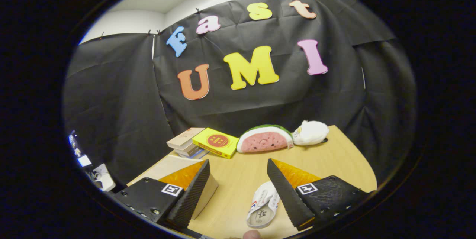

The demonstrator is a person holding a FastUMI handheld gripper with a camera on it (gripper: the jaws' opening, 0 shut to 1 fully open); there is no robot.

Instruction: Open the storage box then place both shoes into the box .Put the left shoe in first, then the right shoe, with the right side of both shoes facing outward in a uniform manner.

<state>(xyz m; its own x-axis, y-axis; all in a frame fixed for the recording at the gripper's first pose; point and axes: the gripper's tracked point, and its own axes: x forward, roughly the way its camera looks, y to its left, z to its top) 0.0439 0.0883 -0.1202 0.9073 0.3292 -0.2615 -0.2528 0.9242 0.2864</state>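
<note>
My gripper (238, 162) is held above a wooden table (346, 161), open, with nothing pressed between its fingers. A white shoe (262, 204) with red and blue marks lies on the table between the fingers. It sits close against the inner side of the right finger (288, 194), its sole end toward me. A pale beige box-like thing (169, 165) lies under and behind the left finger (193, 190), mostly hidden; I cannot tell whether it is open. A person's fingertip (252, 234) shows just below the shoe.
At the table's far side lie a stack of books (185, 141), a yellow book (215, 142), a watermelon plush (264, 139) and a white plush (311, 132). The black cloth wall stands right behind them. Equipment (97, 177) sits off the table's left edge.
</note>
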